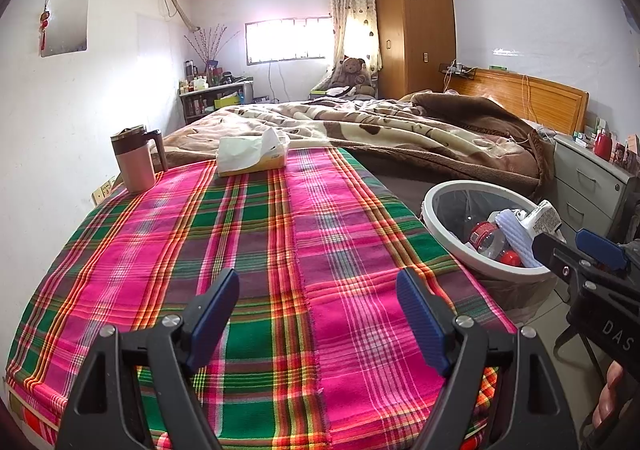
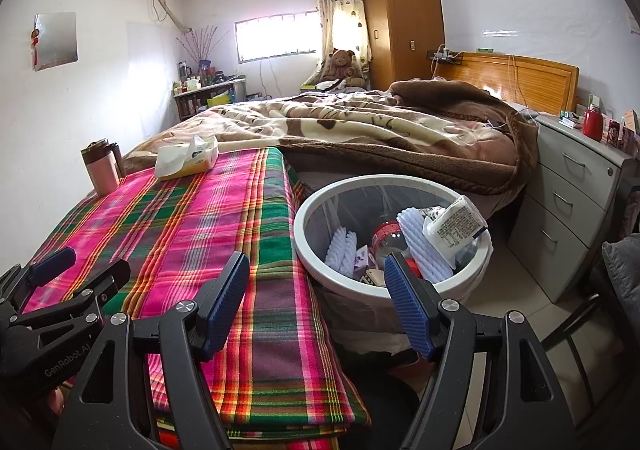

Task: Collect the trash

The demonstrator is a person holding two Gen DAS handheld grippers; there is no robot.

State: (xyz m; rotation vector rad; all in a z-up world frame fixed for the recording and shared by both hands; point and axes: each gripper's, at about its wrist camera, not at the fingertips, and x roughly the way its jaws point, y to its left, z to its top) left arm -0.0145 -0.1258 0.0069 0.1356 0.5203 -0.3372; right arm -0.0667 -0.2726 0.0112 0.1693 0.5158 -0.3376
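A round white trash bin point(image 2: 308, 250) with a clear liner stands beside the table's right edge; it also shows in the left wrist view point(image 1: 430, 202). Inside lie a white wrapper point(image 2: 454, 228), white foam netting point(image 2: 420, 246), a clear bottle with a red cap point(image 2: 386, 236) and a small purple box point(image 2: 362, 256). My left gripper point(image 1: 318, 314) is open and empty above the plaid tablecloth point(image 1: 248, 250). My right gripper point(image 2: 318, 300) is open and empty, over the table's right edge and the bin's near rim.
A pink mug with a brown lid point(image 1: 134, 158) and a tissue pack point(image 1: 252, 152) sit at the table's far end. Behind is a bed with a brown blanket point(image 1: 400, 130). A grey drawer unit point(image 2: 572, 210) stands right of the bin.
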